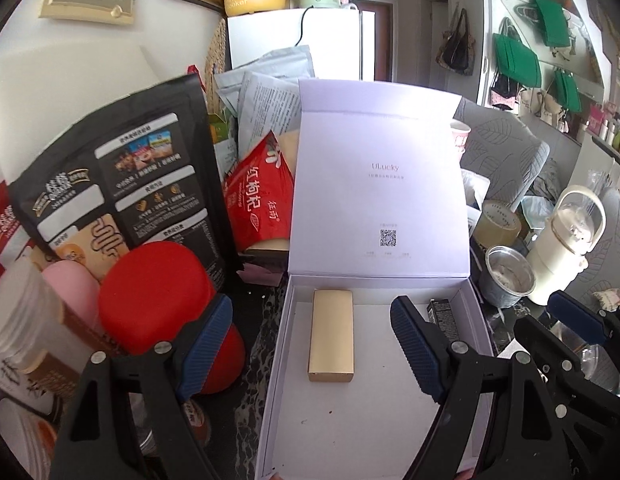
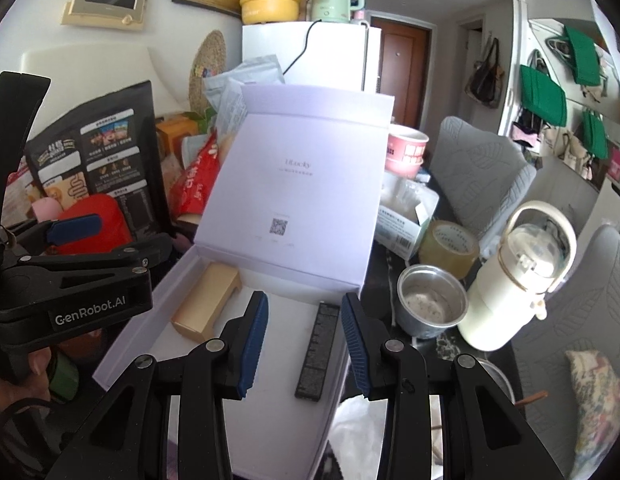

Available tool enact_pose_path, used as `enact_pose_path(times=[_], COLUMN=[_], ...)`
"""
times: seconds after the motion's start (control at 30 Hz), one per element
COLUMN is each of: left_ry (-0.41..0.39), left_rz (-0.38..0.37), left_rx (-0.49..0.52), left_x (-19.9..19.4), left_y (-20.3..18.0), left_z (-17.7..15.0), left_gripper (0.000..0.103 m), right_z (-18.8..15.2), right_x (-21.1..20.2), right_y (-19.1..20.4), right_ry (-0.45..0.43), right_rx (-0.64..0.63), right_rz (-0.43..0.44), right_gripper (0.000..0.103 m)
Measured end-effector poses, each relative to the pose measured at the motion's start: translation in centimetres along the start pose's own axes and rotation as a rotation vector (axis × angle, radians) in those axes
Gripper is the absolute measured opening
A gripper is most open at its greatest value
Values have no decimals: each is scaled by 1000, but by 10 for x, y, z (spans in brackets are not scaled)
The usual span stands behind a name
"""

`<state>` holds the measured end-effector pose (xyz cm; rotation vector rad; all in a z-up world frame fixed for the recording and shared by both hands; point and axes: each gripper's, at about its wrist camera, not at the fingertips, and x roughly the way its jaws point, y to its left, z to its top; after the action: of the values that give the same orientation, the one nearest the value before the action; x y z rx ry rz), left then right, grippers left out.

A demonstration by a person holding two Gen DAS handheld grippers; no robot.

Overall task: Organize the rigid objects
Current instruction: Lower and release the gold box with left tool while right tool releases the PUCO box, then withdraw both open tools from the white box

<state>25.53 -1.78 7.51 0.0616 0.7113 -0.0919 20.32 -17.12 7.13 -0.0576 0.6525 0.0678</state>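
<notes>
Both claws released, left claw (image 1: 310, 344) and right claw (image 2: 304, 340), over white box (image 2: 178, 280). Gold bar (image 1: 331, 338) and black stick (image 2: 319, 350) lay inside. Steel cup (image 2: 431, 300), possibly touching, crowded right wall; box floor mostly bare.

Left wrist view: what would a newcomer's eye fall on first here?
The open white box in the centre, its lid standing upright. Inside lie a gold bar on the left and a slim black box by the right wall. A red container sits just left of the box, behind the open left gripper.
</notes>
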Motion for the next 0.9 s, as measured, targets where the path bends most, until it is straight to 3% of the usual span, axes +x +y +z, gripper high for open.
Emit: enact_pose_path(times=[0.17, 0.33, 0.5, 0.9], left_ry=[-26, -39, -69, -105], left_rz=[9, -6, 12, 15], left_rx=[0, -3, -2, 2], left_x=[-25, -45, -69, -115], left_y=[2, 3, 4, 7], left_z=[-2, -9, -18, -44], left_gripper=[82, 96, 97, 97], right_z=[1, -3, -9, -33], right_x=[-23, -45, -66, -112], right_y=[5, 6, 10, 16], right_ry=[-36, -63, -84, -115], right_rx=[-6, -9, -3, 4], right_rz=[2, 4, 4, -5], right_gripper=[42, 49, 68, 77])
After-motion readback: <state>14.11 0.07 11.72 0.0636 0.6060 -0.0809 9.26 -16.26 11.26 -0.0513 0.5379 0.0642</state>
